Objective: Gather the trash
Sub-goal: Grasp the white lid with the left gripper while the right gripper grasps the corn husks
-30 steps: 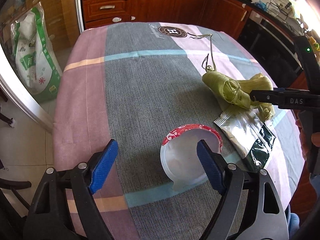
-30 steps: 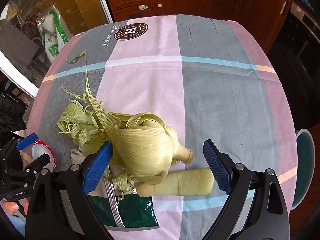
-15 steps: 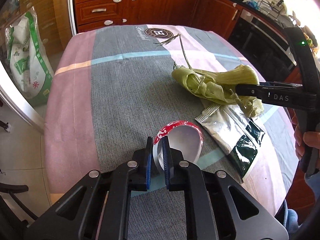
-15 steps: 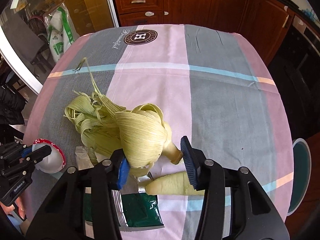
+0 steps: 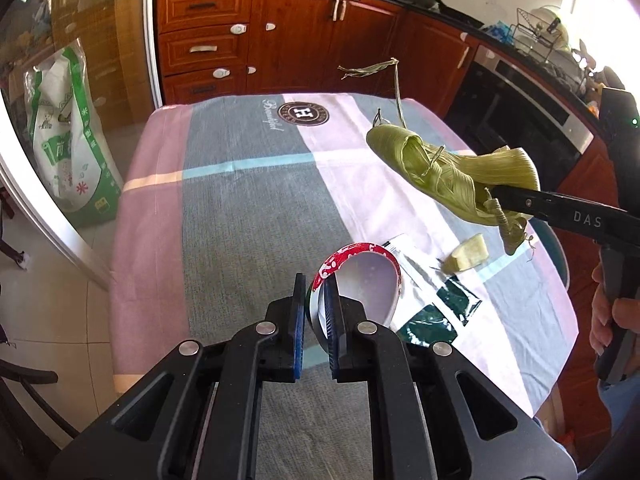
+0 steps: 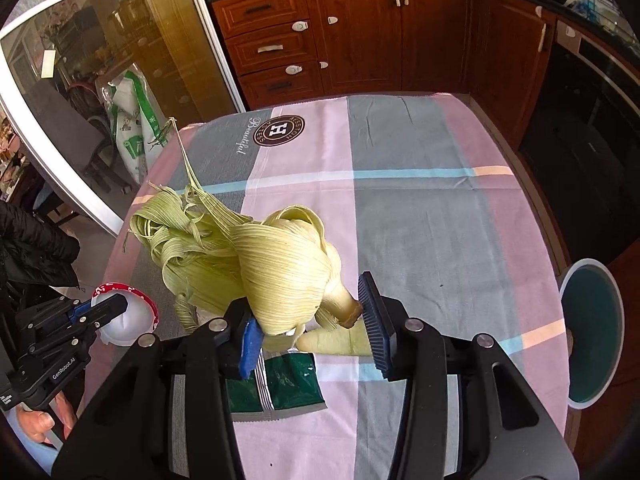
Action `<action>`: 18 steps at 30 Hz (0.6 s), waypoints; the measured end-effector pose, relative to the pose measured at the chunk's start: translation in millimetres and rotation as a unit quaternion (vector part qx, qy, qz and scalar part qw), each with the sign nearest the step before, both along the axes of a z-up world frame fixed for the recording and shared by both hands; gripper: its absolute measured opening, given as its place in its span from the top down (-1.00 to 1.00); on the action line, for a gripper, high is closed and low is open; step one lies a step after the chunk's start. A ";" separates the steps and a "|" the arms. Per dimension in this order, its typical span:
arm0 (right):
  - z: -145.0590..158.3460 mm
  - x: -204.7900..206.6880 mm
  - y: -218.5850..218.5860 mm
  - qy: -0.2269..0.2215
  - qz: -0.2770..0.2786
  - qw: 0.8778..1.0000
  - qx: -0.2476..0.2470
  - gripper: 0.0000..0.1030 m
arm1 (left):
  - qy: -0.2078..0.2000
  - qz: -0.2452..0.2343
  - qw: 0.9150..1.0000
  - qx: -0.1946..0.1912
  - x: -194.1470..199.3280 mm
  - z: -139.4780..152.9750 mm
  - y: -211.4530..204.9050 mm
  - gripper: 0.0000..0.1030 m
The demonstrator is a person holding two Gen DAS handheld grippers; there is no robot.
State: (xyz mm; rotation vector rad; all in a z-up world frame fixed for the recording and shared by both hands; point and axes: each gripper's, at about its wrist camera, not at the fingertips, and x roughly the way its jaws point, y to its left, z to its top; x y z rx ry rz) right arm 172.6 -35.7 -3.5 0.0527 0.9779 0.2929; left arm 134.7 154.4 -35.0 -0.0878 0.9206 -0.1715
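A table [image 6: 420,216] draped in a pink, grey and white checked cloth stands in a kitchen of dark wooden cabinets [image 6: 360,36], with a green-and-white sack [image 5: 68,140] beyond the glass door and a teal-lined bin [image 6: 592,328] at the table's edge. The left gripper [image 5: 314,320], angled steeply down, has its blue pads pinched on the wall of a crushed white cup with a red rim [image 5: 364,276], held clear of the cloth. The right gripper [image 6: 312,324], equally tilted, is clamped around a bundle of corn husks [image 6: 260,252] raised above the table. A green foil packet [image 6: 280,384] and a pale stalk piece [image 5: 468,256] lie below.
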 end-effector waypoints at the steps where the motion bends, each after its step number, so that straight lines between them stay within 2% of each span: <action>1: 3.6 -4.4 -5.8 -0.003 -0.003 1.000 0.002 0.19 | -0.003 -0.004 1.000 0.001 -2.1 3.9 -6.4 0.81; 9: 28.3 -38.7 -70.0 -0.031 -0.042 0.998 0.025 0.19 | -0.013 -0.050 0.999 0.002 -6.3 25.9 -66.3 0.81; 18: 37.1 -74.3 -168.5 -0.052 -0.118 0.991 0.041 0.18 | -0.019 -0.132 0.991 0.009 -3.4 39.3 -168.1 0.80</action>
